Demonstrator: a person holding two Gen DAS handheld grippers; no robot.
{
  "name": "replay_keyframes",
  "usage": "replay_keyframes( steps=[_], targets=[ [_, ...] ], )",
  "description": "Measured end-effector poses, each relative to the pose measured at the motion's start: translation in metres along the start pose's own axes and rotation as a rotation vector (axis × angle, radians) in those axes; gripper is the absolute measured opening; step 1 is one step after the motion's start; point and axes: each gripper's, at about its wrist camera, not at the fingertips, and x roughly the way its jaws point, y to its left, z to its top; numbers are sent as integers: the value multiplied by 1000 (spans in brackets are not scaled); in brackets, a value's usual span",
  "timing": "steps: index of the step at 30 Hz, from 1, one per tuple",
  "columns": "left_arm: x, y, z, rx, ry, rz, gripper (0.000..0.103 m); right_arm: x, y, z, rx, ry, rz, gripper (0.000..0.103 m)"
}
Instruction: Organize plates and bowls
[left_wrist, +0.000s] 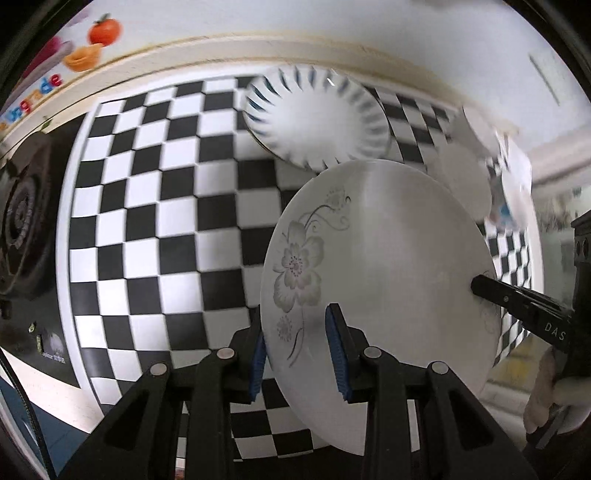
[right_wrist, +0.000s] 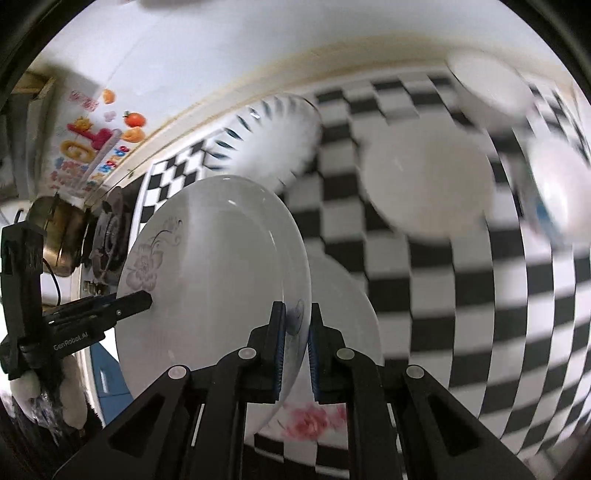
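A white plate with a grey flower print (left_wrist: 380, 251) hangs tilted above the checkered counter, held by both grippers at opposite edges. My left gripper (left_wrist: 297, 354) is shut on its near rim, blue pads on either side. My right gripper (right_wrist: 297, 347) is shut on the other rim of the same plate (right_wrist: 214, 266); it also shows in the left wrist view as a black finger (left_wrist: 487, 291) on the plate's right edge. The left gripper (right_wrist: 146, 300) reaches in from the left in the right wrist view. Below lies a white plate with pink flowers (right_wrist: 340, 332).
A blue-striped plate (left_wrist: 314, 114) (right_wrist: 269, 144) sits near the wall. A plain white plate (right_wrist: 424, 184) and white bowls (right_wrist: 487, 88) (right_wrist: 561, 192) lie blurred to the right. A stove burner (left_wrist: 22, 218) and a metal pot (right_wrist: 55, 236) stand at the counter's left end.
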Motion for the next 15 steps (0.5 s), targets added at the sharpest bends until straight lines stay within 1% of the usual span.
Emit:
replay_keyframes(
  steps=[3, 7, 9, 11, 15],
  targets=[
    [17, -15, -6, 42, 37, 26, 27, 5, -23, -26, 45, 8, -10, 13],
    [31, -27, -11, 76, 66, 46, 28, 10, -43, -47, 73, 10, -32, 13],
    [36, -31, -12, 88, 74, 58, 28, 13, -49, -50, 80, 13, -36, 13],
    [43, -36, -14, 111, 82, 91, 27, 16, -53, -52, 84, 18, -41, 13],
    [54, -38, -20, 127, 109, 130, 27, 20, -51, -53, 58, 23, -60, 13]
  ],
)
